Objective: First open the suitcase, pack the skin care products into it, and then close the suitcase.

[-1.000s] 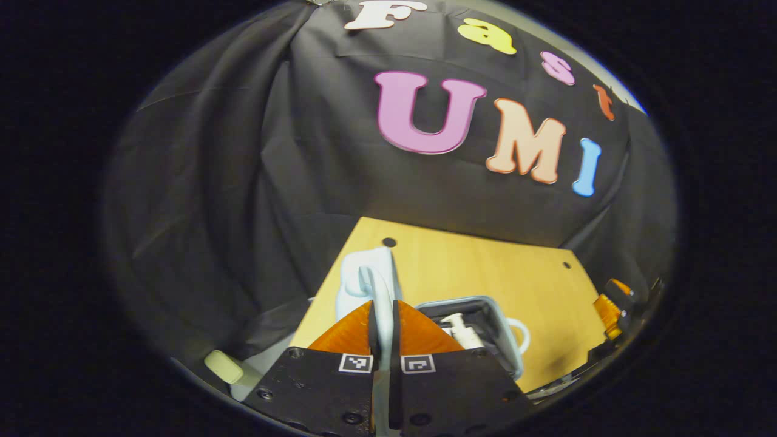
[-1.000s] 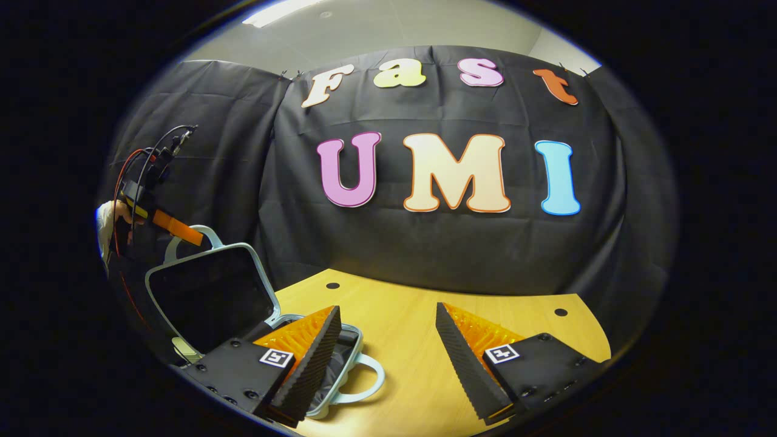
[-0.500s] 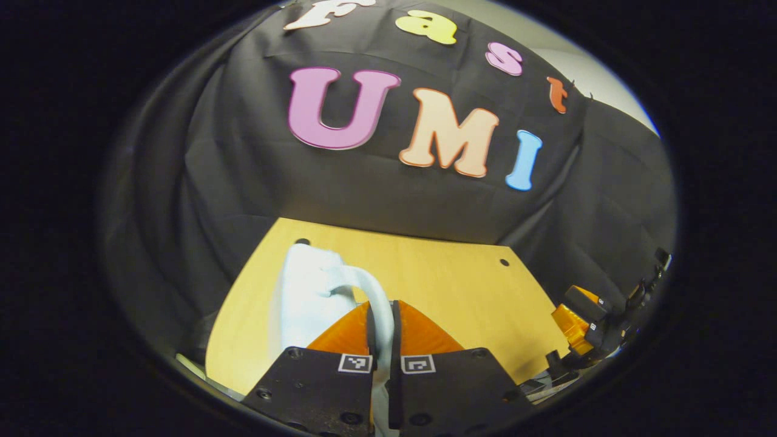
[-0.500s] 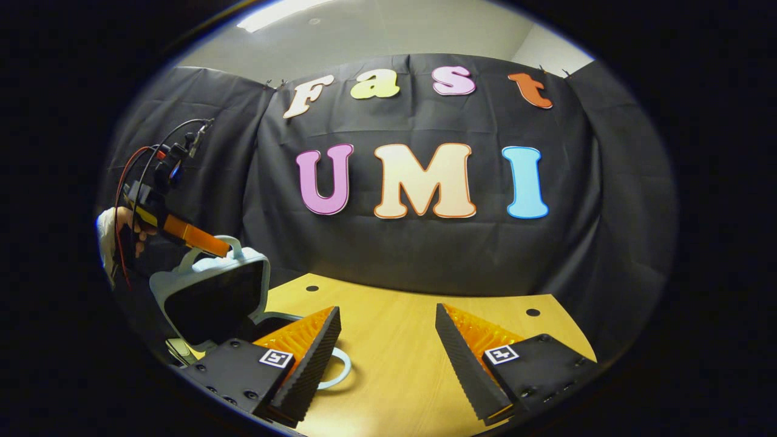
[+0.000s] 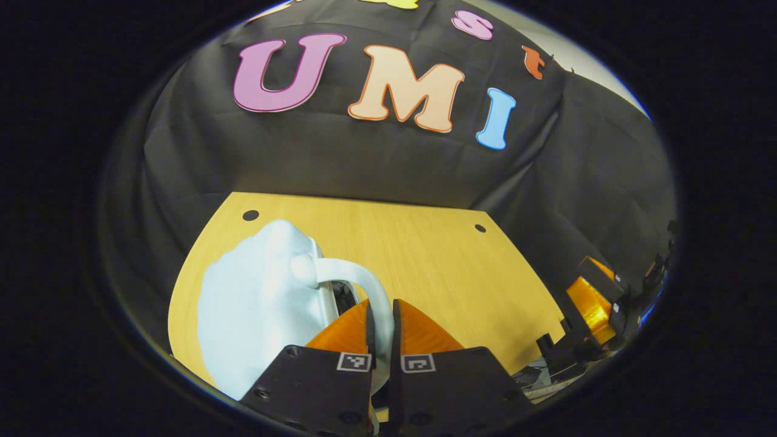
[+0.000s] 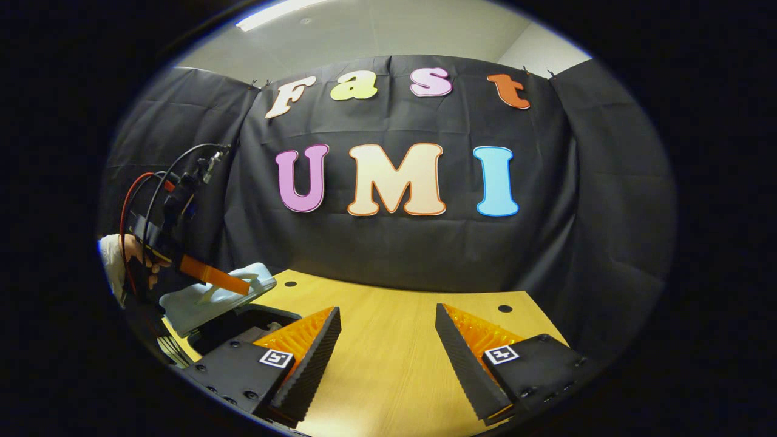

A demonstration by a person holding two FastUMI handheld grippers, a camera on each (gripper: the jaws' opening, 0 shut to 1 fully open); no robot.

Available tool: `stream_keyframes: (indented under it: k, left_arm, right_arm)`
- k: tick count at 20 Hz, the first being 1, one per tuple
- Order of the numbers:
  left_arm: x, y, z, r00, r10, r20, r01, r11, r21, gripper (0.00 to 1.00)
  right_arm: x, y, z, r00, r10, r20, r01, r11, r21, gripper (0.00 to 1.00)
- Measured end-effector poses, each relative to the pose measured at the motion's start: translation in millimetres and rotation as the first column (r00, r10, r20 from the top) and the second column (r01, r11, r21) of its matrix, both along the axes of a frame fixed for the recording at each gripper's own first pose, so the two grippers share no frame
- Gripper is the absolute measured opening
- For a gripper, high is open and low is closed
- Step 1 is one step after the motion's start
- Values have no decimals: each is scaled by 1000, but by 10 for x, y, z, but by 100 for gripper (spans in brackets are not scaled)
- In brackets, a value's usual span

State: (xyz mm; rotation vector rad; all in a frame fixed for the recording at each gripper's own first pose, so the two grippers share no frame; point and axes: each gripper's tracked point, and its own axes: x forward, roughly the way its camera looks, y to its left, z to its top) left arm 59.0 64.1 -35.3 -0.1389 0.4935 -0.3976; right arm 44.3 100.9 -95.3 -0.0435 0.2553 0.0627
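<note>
Suitcase lid [image 5: 261, 303] tilted low over its base on worktop [image 5: 425, 255], handle [image 5: 364, 285] clamped in left gripper [image 5: 381, 321]. Right gripper [image 6: 388, 340] released, hovering at 3 o'clock of suitcase [image 6: 206, 300].
</note>
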Motion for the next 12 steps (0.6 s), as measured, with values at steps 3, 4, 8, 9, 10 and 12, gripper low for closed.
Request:
stream_keyframes:
  k: [3, 4, 8, 9, 10, 12]
  left_arm:
    - [39, -51, -20, 998, 53, 20, -54, 997, 48, 42]
    - [100, -72, 5, 998, 54, 41, -57, 996, 62, 70]
    - [75, -216, 314, 986, 48, 161, -53, 998, 25, 94]
    - [86, -236, 407, 977, 56, 204, -63, 998, 26, 94]
    - [68, -251, 488, 966, 63, 251, -74, 997, 34, 94]
    - [37, -254, 696, 929, 86, 361, -109, 993, 45, 94]
  right_arm:
    - [-33, -105, 44, 1000, -19, 7, 19, 1000, -10, 98]
    - [-46, -116, 52, 1000, -23, 9, 23, 1000, -9, 98]
    - [-38, -154, 164, 999, -34, 29, 34, 999, 1, 98]
    - [-31, -140, 206, 999, -34, 36, 34, 999, 8, 98]
    - [-9, -137, 250, 998, -35, 46, 35, 999, 11, 98]
    - [29, -118, 365, 997, -34, 70, 34, 999, 14, 98]
